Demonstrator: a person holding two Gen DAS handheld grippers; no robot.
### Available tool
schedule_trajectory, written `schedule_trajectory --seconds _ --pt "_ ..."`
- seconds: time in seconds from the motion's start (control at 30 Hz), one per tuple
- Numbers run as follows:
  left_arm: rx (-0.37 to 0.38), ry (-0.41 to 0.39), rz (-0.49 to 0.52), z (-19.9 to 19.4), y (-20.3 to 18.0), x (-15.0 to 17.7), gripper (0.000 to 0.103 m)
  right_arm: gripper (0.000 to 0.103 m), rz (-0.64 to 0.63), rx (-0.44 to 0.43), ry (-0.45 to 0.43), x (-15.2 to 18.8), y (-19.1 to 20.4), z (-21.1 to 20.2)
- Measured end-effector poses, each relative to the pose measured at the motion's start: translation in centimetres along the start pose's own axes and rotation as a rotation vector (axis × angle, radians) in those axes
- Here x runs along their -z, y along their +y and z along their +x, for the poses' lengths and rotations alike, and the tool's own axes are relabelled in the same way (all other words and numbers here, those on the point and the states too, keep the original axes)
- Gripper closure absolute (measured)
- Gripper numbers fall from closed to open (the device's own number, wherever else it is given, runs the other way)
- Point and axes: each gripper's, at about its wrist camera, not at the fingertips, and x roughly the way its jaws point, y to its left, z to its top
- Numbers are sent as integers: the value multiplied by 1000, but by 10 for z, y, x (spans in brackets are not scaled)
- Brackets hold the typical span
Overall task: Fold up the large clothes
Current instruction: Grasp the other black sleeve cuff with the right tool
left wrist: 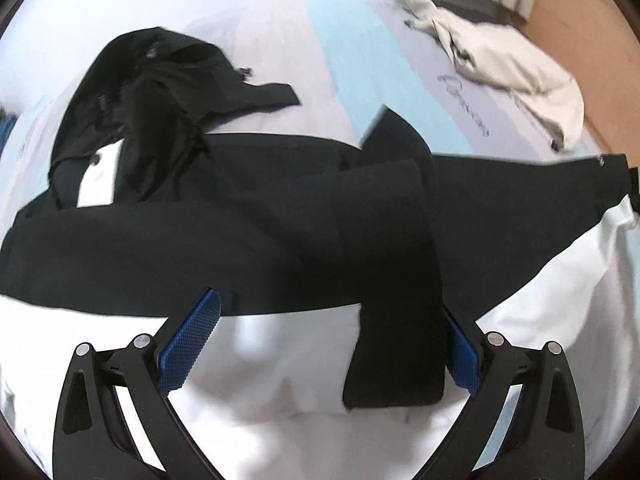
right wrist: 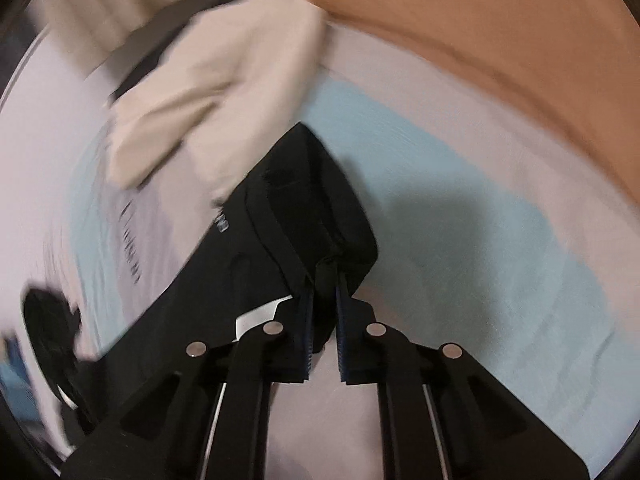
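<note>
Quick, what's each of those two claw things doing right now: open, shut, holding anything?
Left gripper: open, holding nothing; a black sleeve lies between its fingers.
Right gripper: shut on the cuff end of the jacket's other black sleeve.

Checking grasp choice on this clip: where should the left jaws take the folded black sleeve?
Grip the sleeve at its cuff end, coming from above along its length. The cuff lies flat on the jacket's white panel, already between the open left gripper.
</note>
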Motion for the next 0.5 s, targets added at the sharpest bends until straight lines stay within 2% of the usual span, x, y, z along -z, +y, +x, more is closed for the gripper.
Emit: schedule_trajectory --seconds 0.13,0.23,0.4,0.5 --pt "27 -35 -76 -24 31 0 6 95 -132 -29 -72 29 68 -34" --pt "-12 -58 -81 -37 63 4 6 95 -219 -91 -95 59 128 -55" --pt "-91 -69 -93 -50 130 15 6 96 -348 -168 -65 115 230 -63" --pt "-100 -65 -124 -56 173 24 6 96 -415 -207 -56 147 285 -66"
